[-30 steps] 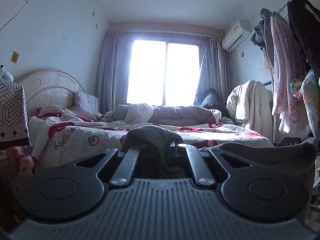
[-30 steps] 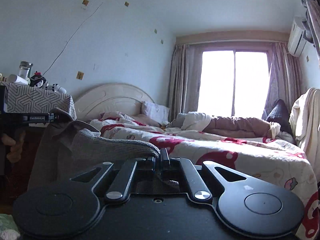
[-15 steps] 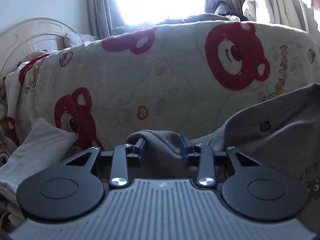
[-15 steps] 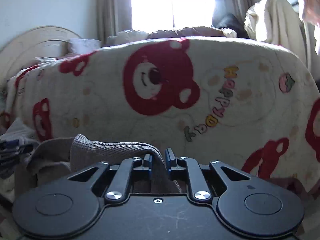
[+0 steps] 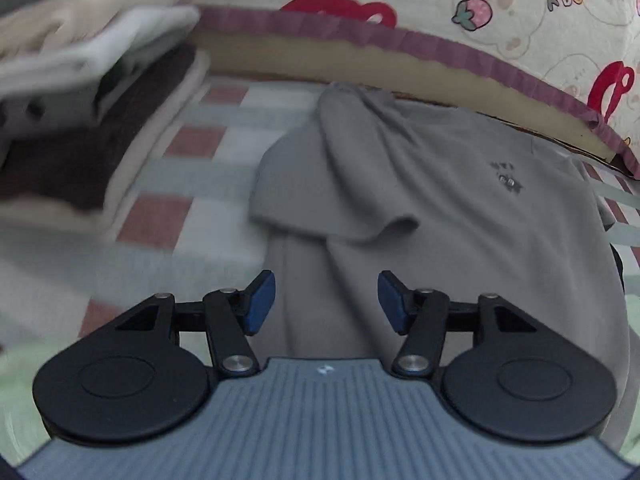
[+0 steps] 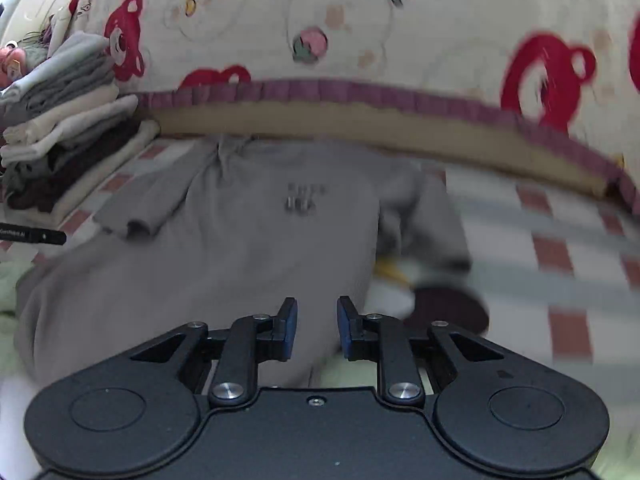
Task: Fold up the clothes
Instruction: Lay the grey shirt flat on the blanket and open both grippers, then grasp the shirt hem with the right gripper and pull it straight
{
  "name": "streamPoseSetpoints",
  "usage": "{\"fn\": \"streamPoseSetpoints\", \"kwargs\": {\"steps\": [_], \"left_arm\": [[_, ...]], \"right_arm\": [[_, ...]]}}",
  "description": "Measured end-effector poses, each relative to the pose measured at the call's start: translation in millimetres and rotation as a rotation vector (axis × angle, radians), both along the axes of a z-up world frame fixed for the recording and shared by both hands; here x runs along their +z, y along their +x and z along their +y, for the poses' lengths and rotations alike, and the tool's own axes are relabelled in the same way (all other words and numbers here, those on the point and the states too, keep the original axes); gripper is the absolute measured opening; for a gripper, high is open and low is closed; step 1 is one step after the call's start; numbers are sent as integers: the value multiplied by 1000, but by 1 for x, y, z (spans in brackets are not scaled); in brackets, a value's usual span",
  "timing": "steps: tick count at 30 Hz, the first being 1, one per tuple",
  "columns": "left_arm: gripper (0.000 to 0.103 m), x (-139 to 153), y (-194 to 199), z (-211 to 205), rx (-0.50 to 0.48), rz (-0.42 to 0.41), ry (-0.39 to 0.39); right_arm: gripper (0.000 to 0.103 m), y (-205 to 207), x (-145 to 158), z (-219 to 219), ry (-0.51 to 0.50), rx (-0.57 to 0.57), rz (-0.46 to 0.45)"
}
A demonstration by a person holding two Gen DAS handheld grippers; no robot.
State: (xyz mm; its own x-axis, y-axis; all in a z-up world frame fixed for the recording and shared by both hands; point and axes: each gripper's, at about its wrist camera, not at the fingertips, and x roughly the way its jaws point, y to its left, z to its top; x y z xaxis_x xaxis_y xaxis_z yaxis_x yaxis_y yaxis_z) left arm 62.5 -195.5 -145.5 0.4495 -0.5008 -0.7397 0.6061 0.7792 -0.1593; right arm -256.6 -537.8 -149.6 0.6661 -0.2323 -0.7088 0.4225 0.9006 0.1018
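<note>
A grey short-sleeved T-shirt (image 5: 440, 200) with a small dark chest print lies spread on the checked mat by the bed; it also shows in the right wrist view (image 6: 248, 240). One sleeve (image 5: 332, 184) is folded over its body. My left gripper (image 5: 326, 300) is open and empty above the shirt's lower part. My right gripper (image 6: 317, 326) is open and empty above the shirt's hem. The tip of the left gripper (image 6: 32, 235) shows at the left edge of the right wrist view.
A stack of folded clothes (image 6: 60, 128) stands at the left on the red, grey and white checked mat (image 6: 560, 248). The bed with a bear-print cover (image 6: 360, 24) and purple frill rises just behind. A dark round thing (image 6: 448, 308) lies beside the shirt's right sleeve.
Both grippers have let go of the grey shirt and opened. The shirt now lies flat on the mat, and both views have tipped down onto it.
</note>
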Motion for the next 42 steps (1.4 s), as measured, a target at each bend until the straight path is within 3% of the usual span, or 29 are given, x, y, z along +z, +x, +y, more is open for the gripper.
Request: {"fn": "streamPoseSetpoints", "kwargs": {"steps": [4, 7, 10, 14, 18, 25, 28, 33, 34, 35, 36, 38, 40, 42], "left_arm": [[56, -7, -2, 17, 51, 58, -84], [56, 8, -8, 12, 22, 46, -102], [58, 12, -25, 13, -22, 25, -105], [59, 7, -33, 12, -10, 99, -114], [59, 2, -52, 13, -79, 56, -52], [61, -5, -61, 3, -129, 53, 75], [61, -1, -60, 7, -105, 44, 77], [61, 2, -52, 25, -54, 68, 32], [61, 2, -51, 28, -51, 68, 22], [61, 2, -51, 29, -51, 61, 15], [60, 3, -53, 30, -55, 42, 14], [35, 5, -56, 31, -64, 5, 12], [32, 7, -60, 32, -73, -32, 9], [32, 10, -62, 33, -77, -48, -4]], "right_arm": [[30, -31, -25, 9, 83, -82, 24], [31, -39, -34, 21, 120, -96, 22], [44, -42, -41, 34, 149, -89, 11], [48, -45, -53, 52, 171, -88, 19], [48, -47, -58, 65, 143, -82, 23], [50, -44, -61, 67, 116, -85, 40], [59, -41, -64, 63, 99, -98, 37], [59, -31, -73, 47, 119, -131, 10], [39, -28, -75, 44, 138, -123, -16], [11, -25, -74, 44, 178, -60, -44], [7, -23, -70, 46, 205, 2, -73], [7, -24, -37, 64, 132, 106, -141], [6, -28, -2, 77, 51, 155, -195], [5, -35, 26, 78, -95, 95, -190]]}}
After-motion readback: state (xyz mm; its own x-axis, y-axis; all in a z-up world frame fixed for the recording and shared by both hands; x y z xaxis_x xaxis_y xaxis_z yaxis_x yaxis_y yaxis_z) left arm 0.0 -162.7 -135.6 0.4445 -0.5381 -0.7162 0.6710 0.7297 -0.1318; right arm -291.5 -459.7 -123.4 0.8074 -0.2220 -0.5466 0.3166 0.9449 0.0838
